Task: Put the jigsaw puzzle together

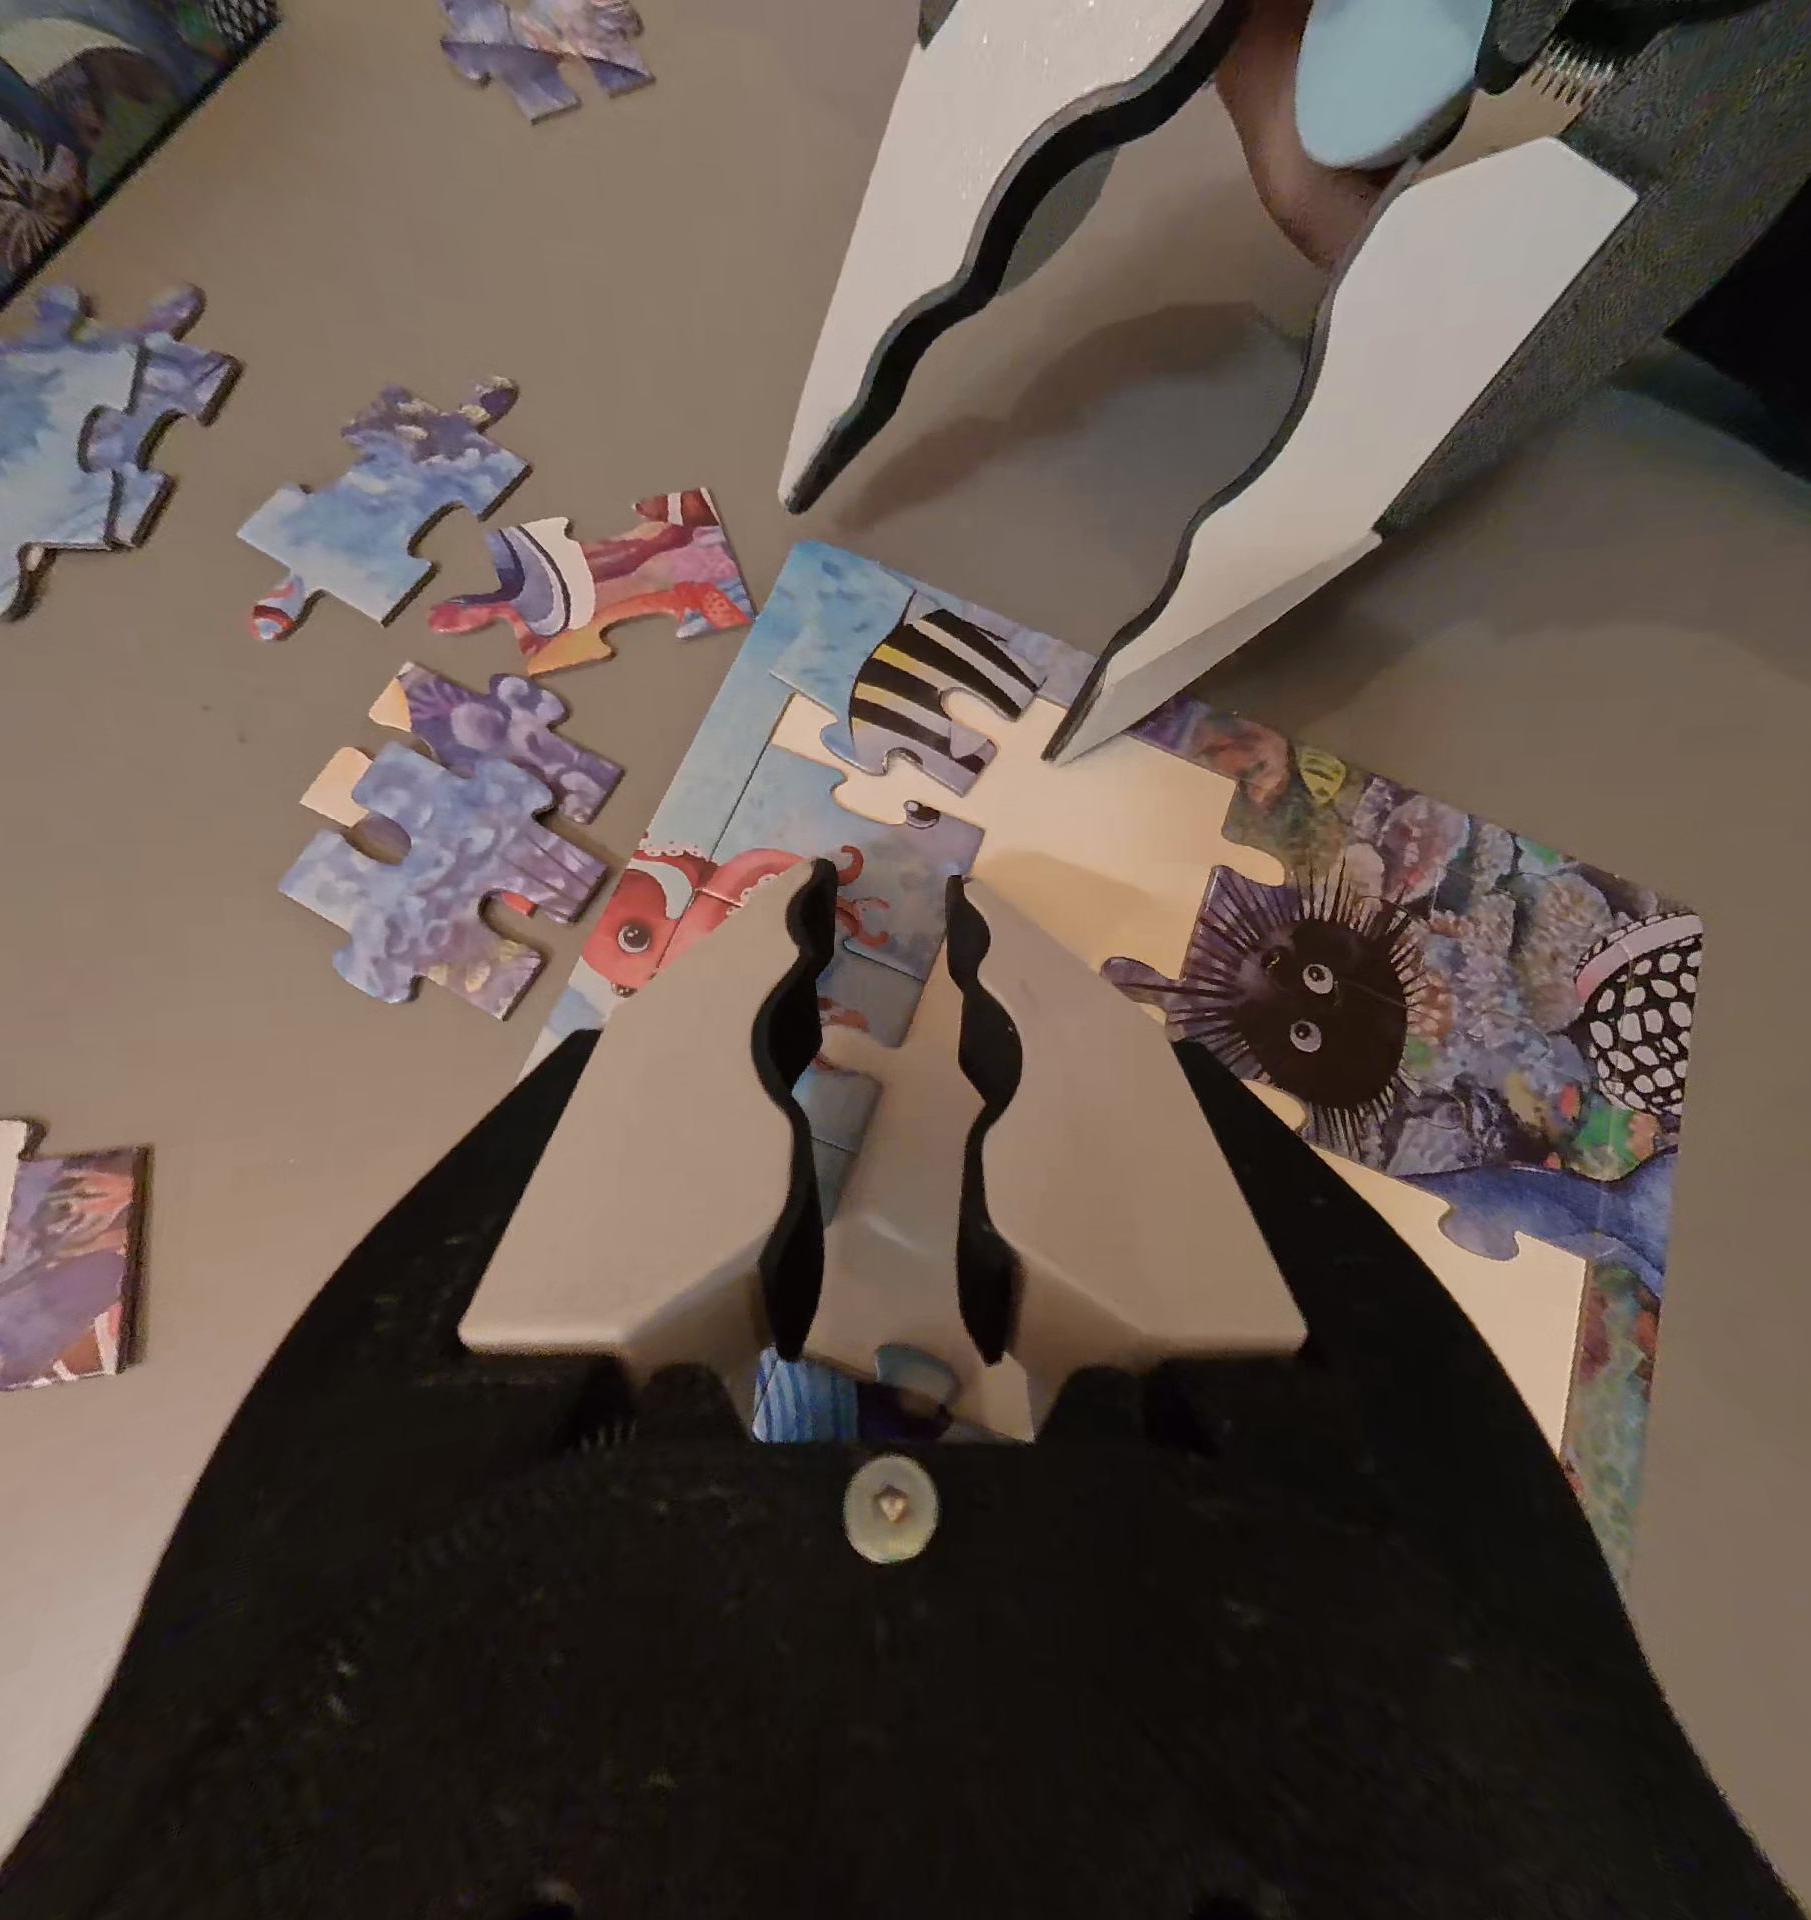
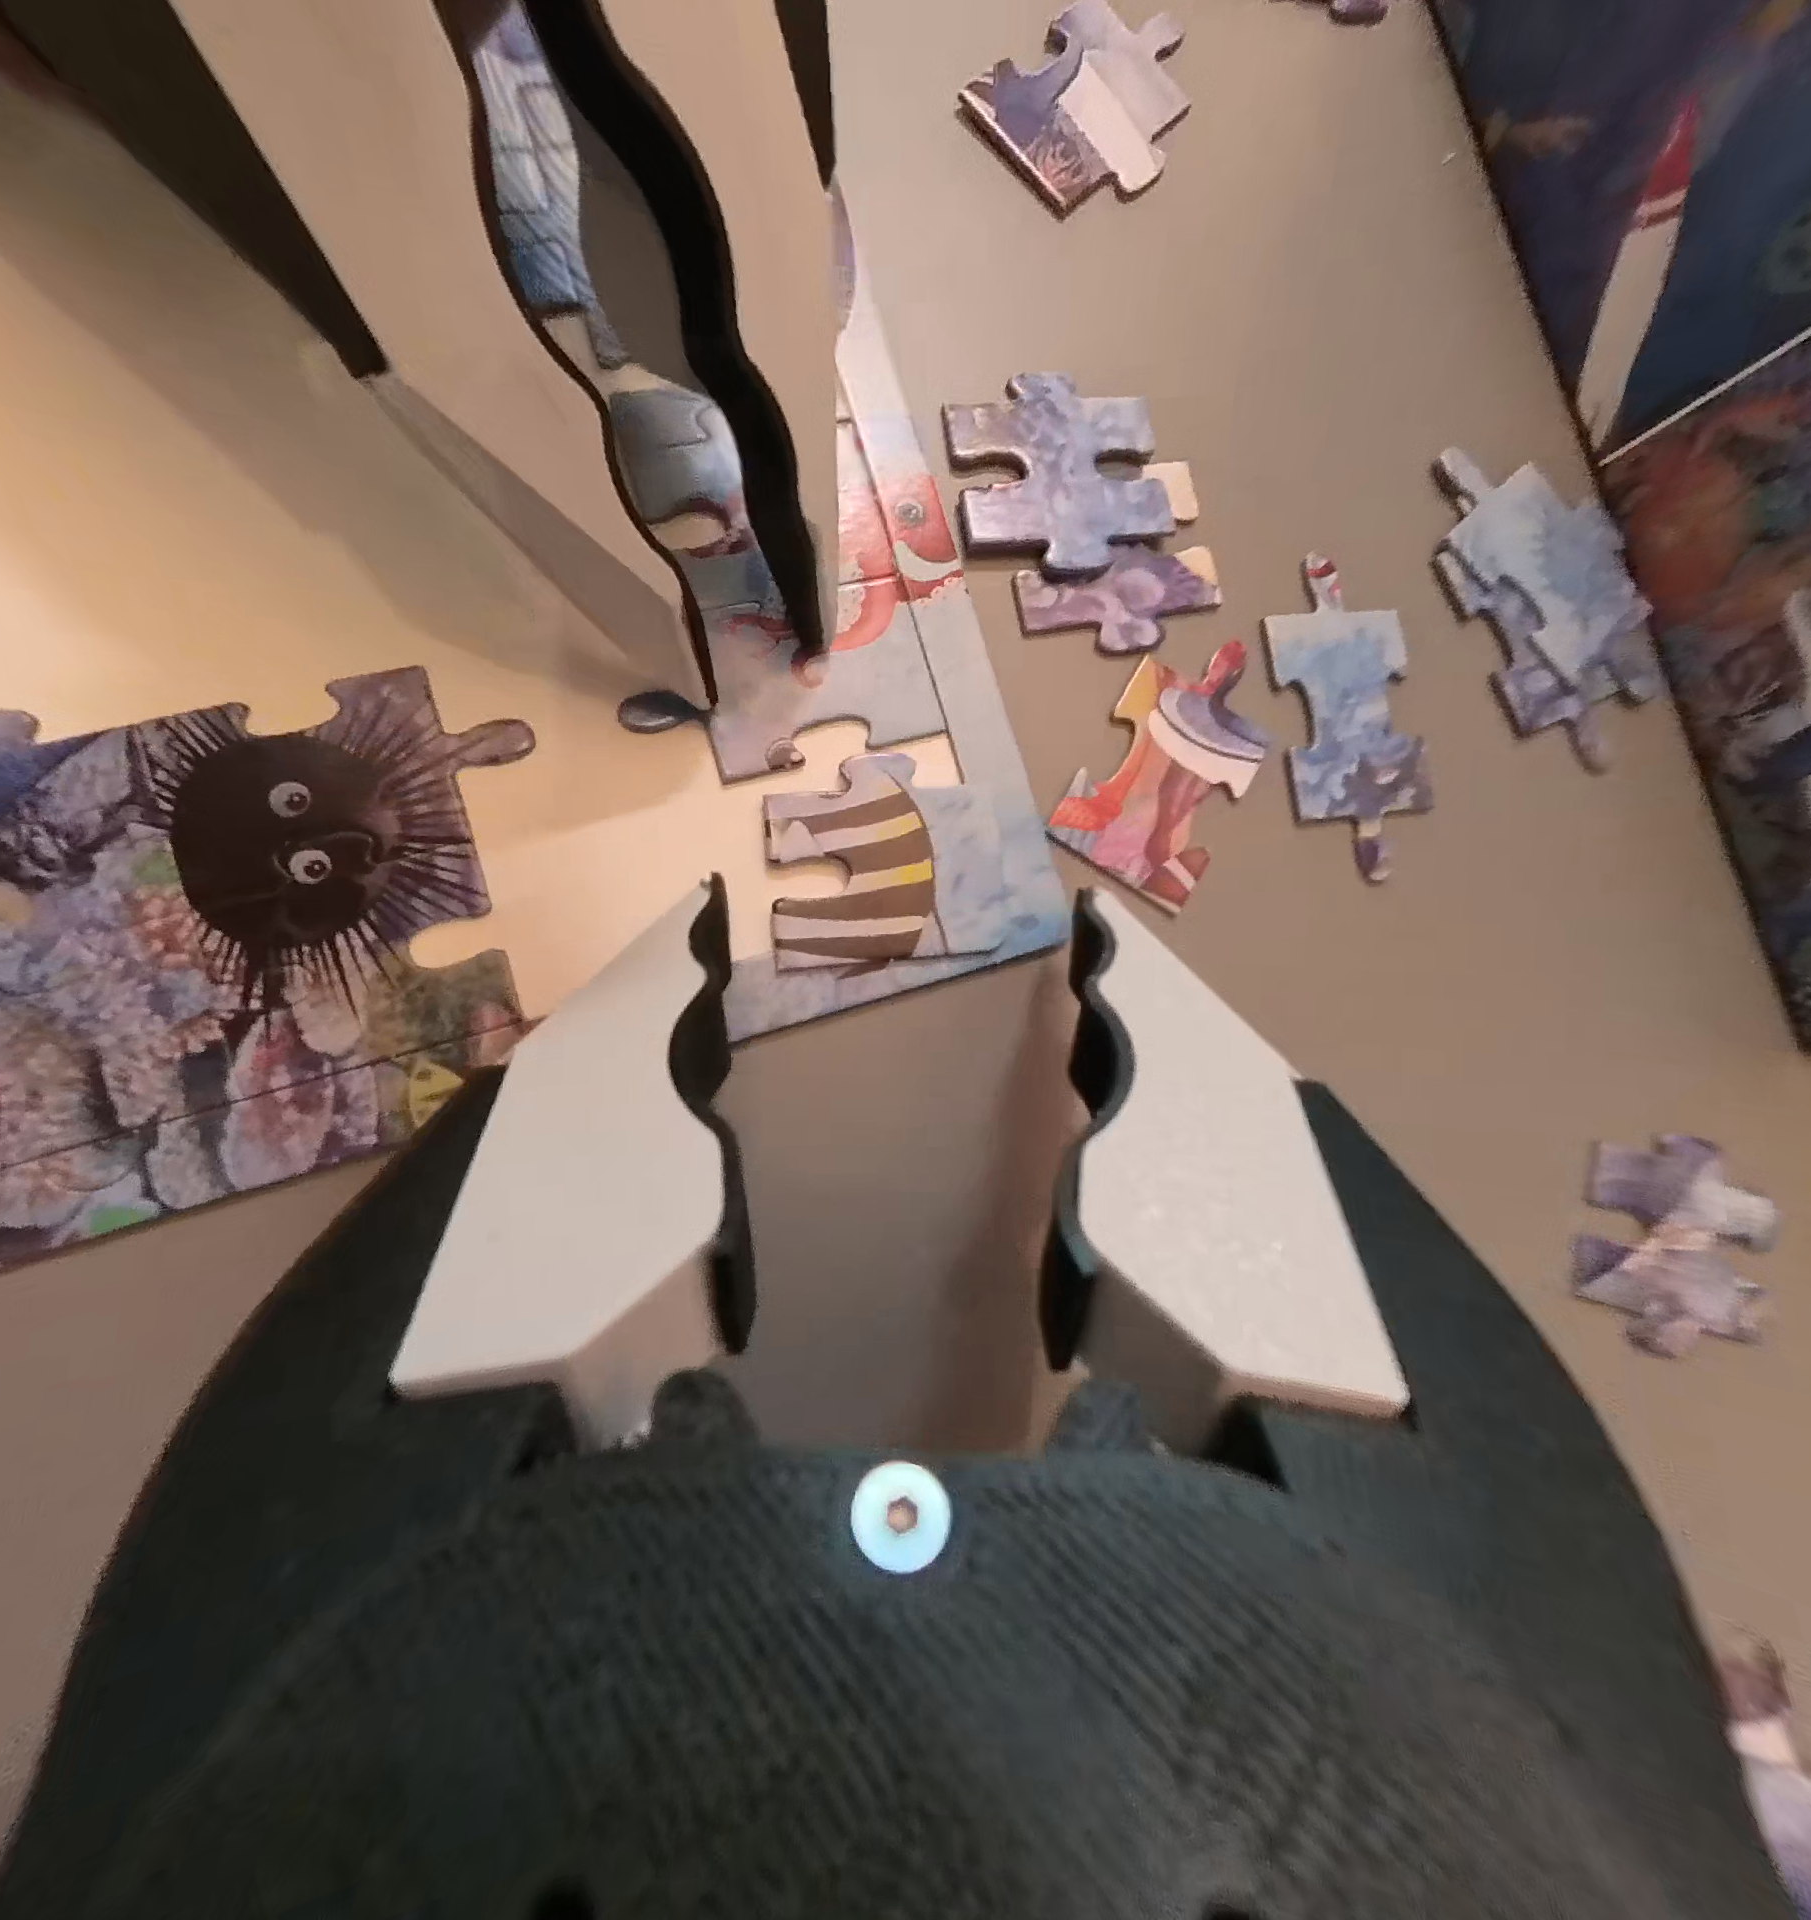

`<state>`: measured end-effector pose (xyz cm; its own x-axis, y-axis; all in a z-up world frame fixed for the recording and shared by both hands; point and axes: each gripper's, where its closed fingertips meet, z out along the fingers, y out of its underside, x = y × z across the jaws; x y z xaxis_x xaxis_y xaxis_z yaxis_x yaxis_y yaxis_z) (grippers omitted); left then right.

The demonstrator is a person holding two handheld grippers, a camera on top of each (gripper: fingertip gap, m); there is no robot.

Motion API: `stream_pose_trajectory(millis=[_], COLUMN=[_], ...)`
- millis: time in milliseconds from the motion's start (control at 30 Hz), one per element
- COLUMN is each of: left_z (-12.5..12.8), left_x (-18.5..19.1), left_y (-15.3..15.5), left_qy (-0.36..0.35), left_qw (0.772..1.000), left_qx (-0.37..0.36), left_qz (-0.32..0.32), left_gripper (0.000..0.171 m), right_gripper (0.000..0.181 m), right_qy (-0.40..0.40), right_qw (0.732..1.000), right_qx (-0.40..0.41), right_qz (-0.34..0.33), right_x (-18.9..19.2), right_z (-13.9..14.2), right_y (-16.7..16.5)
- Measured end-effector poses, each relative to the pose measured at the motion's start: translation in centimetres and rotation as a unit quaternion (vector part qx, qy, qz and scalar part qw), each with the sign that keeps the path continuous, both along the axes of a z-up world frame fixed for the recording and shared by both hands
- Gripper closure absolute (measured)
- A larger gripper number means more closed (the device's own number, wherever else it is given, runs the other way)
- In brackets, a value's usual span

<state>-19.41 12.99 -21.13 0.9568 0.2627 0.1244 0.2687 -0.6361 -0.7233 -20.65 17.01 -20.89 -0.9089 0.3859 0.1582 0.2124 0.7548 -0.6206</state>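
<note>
The puzzle tray (image 1: pixel 1109 821) lies flat on the table, part filled: a black spiky urchin section (image 1: pixel 1327 987) at 3 o'clock of its bare cream middle, an orange fish section (image 1: pixel 652 925) at 9 o'clock. A striped fish piece (image 1: pixel 932 696) sits loosely at 12 o'clock (not seated in its slot). Loose blue and purple pieces (image 1: pixel 444 862) lie scattered at 9 to 10 o'clock of the tray.
</note>
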Motion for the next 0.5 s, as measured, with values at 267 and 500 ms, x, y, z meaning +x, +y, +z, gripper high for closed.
stream_pose_trajectory(millis=[267, 500], left_z=[-0.19, -0.19], left_x=[-0.02, -0.03], left_y=[0.01, 0.01], left_qy=[-0.002, -0.002], left_qw=[1.0, 1.0], left_qx=[-0.005, -0.005], left_qz=[0.001, 0.001], left_gripper=[0.154, 0.154], right_gripper=[0.137, 0.137], right_qy=[-0.053, -0.03], right_qw=[0.997, 0.997], right_qx=[-0.049, -0.041], right_qz=[0.015, 0.05], right_x=[0.25, 0.41], right_z=[-0.37, -0.33], right_y=[-0.41, -0.62])
